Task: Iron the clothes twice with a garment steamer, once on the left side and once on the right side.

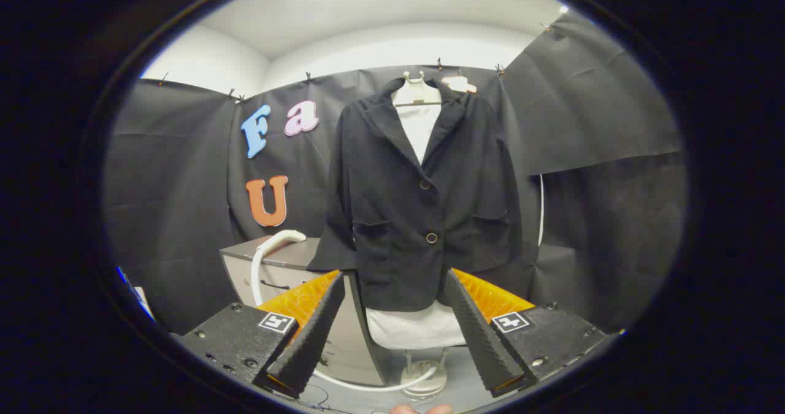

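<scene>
A black blazer (417, 205) hangs on a white hanger (417, 92) over a white padded form (417, 328), straight ahead of my fingers. It is buttoned and hangs flat. The white steamer head (285, 238) rests on a grey cabinet (270, 260) to the blazer's left, with its white hose (256, 276) curving down toward the base (423, 383) on the floor. My gripper (395, 285) is open, nothing between its black ridged fingers (313, 334), which point at the blazer's hem from some distance.
Black cloth walls close the booth on the left, back and right. The stand's pole and round base sit on the grey floor under the blazer. A white cable (541, 208) runs down the wall to the blazer's right. A fingertip (423, 409) shows below the fingers.
</scene>
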Demonstrator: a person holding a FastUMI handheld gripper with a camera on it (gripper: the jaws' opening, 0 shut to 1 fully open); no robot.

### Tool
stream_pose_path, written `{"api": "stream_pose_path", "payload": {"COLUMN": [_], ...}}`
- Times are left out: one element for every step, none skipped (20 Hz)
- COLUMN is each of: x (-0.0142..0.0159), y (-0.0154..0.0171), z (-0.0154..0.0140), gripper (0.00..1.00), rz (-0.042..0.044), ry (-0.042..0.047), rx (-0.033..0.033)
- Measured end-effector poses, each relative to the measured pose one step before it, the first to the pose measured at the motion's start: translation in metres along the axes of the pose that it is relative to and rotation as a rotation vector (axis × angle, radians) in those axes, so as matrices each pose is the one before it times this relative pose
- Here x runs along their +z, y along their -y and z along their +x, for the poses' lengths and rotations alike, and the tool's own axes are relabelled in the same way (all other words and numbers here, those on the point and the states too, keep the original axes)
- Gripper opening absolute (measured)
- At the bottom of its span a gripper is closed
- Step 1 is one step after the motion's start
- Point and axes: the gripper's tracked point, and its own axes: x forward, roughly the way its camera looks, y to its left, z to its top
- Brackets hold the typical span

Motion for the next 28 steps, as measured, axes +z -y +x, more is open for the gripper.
{"api": "stream_pose_path", "payload": {"x": [0.00123, 0.00088, 0.00293, 0.00242, 0.00462, 0.00556, 0.00686, 0.00368, 0.00269, 0.00071, 0.00183, 0.00071, 0.00205, 0.00063, 0.00129, -0.00074, -0.00264, -0.00231, -0.00158, -0.00344, -0.00289, -0.00406, -0.00341, -0.00277, -0.00171, -0.00337, -0.00244, -0.00089], "y": [-0.00083, 0.00114, 0.00002, -0.00021, 0.00007, 0.00144, 0.00123, -0.00125, -0.00143, -0.00142, -0.00179, -0.00222, -0.00521, -0.00589, -0.00705, -0.00674, -0.00810, -0.01035, -0.01280, -0.01184, -0.01337, -0.01404, -0.01429, -0.01274, -0.01590, -0.01902, -0.01579, -0.01150], "z": [-0.00016, 0.00151, 0.00082, 0.00103, -0.00032, -0.00068, 0.00145, 0.00333, 0.00052, -0.00071, -0.00004, -0.00010, 0.00214, 0.00364, 0.00428, 0.00589, 0.00740, 0.00775, 0.00935, 0.01103, 0.01155, 0.01285, 0.01192, 0.01302, 0.01170, 0.01351, 0.01384, 0.01366], "gripper": [1.00, 1.00, 1.00, 1.00, 1.00, 1.00, 1.00, 1.00, 1.00, 1.00, 1.00, 1.00, 1.00, 1.00, 1.00, 1.00, 1.00, 1.00, 1.00, 1.00, 1.00, 1.00, 1.00, 1.00, 1.00, 1.00, 1.00, 1.00], "rz": [-0.00260, -0.00219, -0.00117, -0.00127, -0.00183, -0.00375, -0.00550, -0.00664, -0.00368, -0.00304, -0.00205, -0.00208, 0.00032, -0.00427, -0.00389, -0.00738, 0.00002, 0.00726, 0.01555, 0.01345, 0.01166, 0.00361, 0.00175, 0.00834, 0.01259, 0.01794, 0.01309, 0.00552], "ry": [0.00370, 0.00742, 0.01045, 0.01698, 0.01888, 0.01512, 0.01309, 0.00995, 0.00831, 0.00638, 0.00397, 0.00127, 0.00140, -0.00489, -0.00252, -0.01149, -0.01539, -0.01448, -0.01233, -0.02069, -0.02430, -0.03193, -0.03294, -0.03194, -0.03263, -0.03526, -0.03451, -0.03735], "rx": [0.00337, -0.00176, -0.00006, 0.00128, 0.00238, 0.00010, 0.00111, -0.00193, -0.00124, -0.00129, 0.00036, 0.00140, 0.00787, 0.00808, 0.00674, 0.00029, -0.00174, 0.00696, 0.00839, 0.00654, 0.00757, 0.01021, 0.00885, 0.00855, 0.02691, 0.02945, 0.02972, 0.01998]}}
